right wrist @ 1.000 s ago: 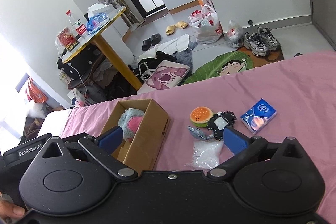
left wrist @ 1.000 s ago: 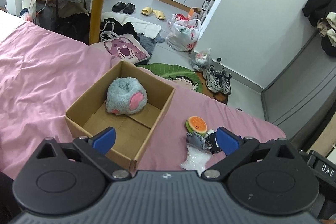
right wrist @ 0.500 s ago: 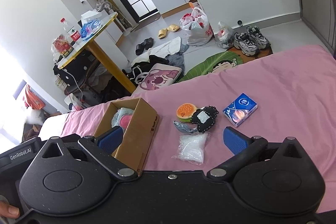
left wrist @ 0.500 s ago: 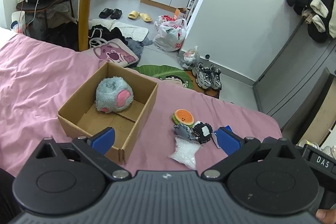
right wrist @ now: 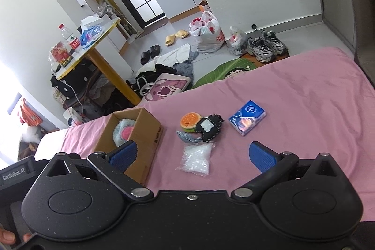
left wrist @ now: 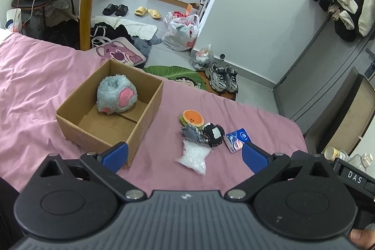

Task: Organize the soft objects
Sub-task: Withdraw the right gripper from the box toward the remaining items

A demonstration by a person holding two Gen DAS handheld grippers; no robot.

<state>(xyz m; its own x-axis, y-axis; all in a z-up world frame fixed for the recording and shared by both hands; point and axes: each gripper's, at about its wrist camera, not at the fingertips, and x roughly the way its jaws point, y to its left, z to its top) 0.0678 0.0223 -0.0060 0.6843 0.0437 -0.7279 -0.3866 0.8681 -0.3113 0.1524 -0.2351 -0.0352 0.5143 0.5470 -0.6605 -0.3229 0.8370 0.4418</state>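
Note:
An open cardboard box point(left wrist: 143, 109) point(right wrist: 150, 130) sits on the pink bed, with a fluffy grey-and-pink plush paw point(left wrist: 116, 97) point(right wrist: 123, 130) inside. To its right lie an orange burger plush point(left wrist: 192, 118) point(right wrist: 190, 121), a small grey fabric piece point(left wrist: 191, 134) point(right wrist: 186, 137), a black pouch point(left wrist: 213, 134) point(right wrist: 208, 126), a clear bag of white pellets point(left wrist: 194, 156) point(right wrist: 196, 157) and a blue tissue pack point(left wrist: 238, 139) point(right wrist: 248, 117). My left gripper point(left wrist: 184, 155) and right gripper point(right wrist: 193, 155) both hover open and empty, well short of the pile.
The bed's far edge point(left wrist: 211, 95) drops to a floor littered with sneakers point(left wrist: 221, 80), plastic bags point(left wrist: 181, 33), slippers and a pink cushion point(left wrist: 119, 54). A yellow-legged table point(left wrist: 86, 4) stands at the far left. A grey cabinet point(left wrist: 323, 67) stands to the right.
Both grippers have drawn back and up from the bed, so the box and the pile look smaller and farther off. The tissue pack has come into the left wrist view. Both stay open.

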